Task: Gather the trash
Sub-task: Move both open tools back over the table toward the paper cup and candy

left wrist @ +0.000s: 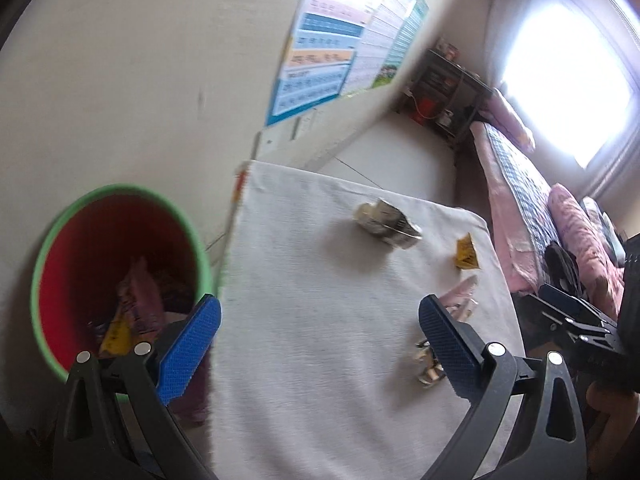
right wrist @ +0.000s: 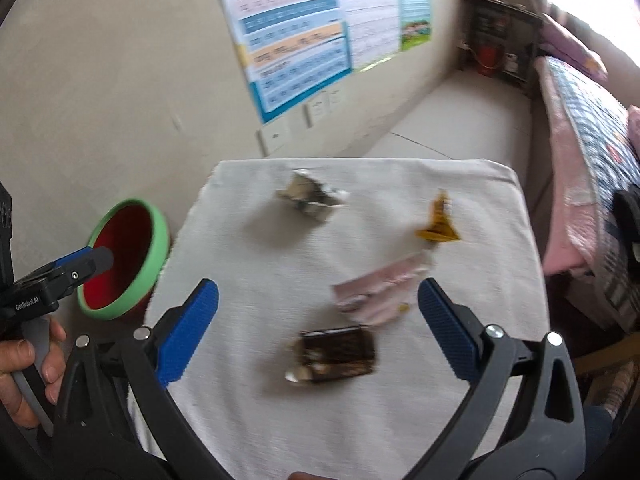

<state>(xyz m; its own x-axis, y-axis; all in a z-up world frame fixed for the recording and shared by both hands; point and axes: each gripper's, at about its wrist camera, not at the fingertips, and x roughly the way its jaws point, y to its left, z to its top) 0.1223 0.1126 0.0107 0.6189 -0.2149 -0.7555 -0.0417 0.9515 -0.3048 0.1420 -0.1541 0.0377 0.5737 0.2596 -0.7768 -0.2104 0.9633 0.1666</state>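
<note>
Bench point(right wrist: 248, 272) covered by a white cloth, set close to the wall. Four scraps lie directly on the cloth: a crumpled silver wrapper point(right wrist: 310, 198) toward the far edge, a yellow wrapper point(right wrist: 438, 224) to its right, a pink wrapper point(right wrist: 380, 292) nearer, and a dark brown wrapper point(right wrist: 336, 354) nearest. All lie apart except pink and brown, which sit just beside each other.

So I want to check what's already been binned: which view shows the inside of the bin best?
The left wrist view: it looks down into the bin, showing wrappers inside. The right wrist view shows only its green rim and bare red wall.
</note>
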